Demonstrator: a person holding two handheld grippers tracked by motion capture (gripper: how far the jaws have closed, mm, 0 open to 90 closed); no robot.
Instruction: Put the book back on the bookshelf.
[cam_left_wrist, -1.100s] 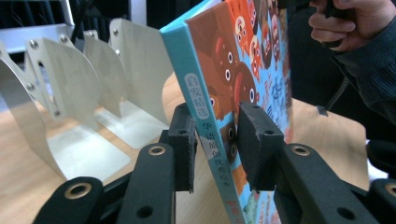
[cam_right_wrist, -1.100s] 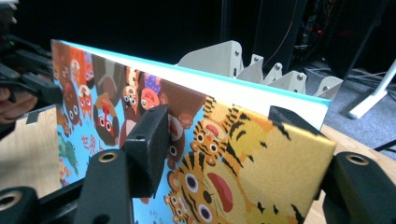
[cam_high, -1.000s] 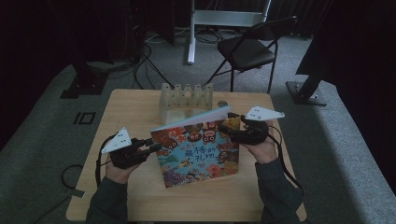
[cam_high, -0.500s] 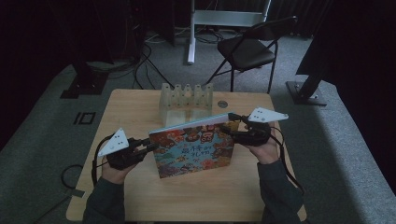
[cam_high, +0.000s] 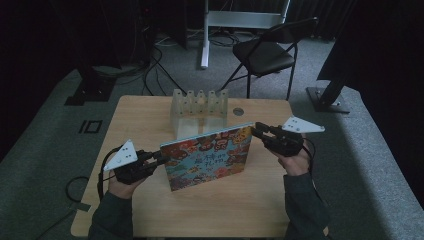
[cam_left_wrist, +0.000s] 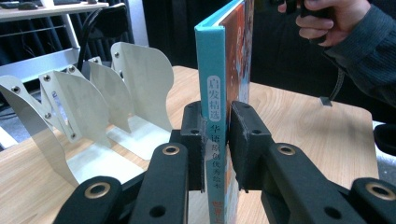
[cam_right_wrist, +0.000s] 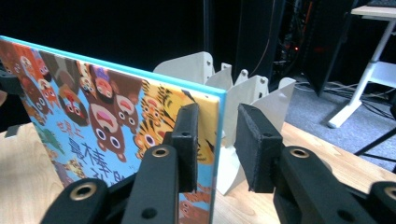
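Table (cam_high: 150, 115), rack (cam_high: 199, 106), book's spine (cam_left_wrist: 216, 116)

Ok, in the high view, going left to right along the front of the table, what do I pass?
Left tool → picture book standing on edge → right tool.

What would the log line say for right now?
book upright | left gripper shut on spine | right gripper jaws just closing around opposite edge, one pad not touching | rack behind book

Left gripper (cam_left_wrist: 215, 144) clamped, right gripper (cam_right_wrist: 217, 144) closing.
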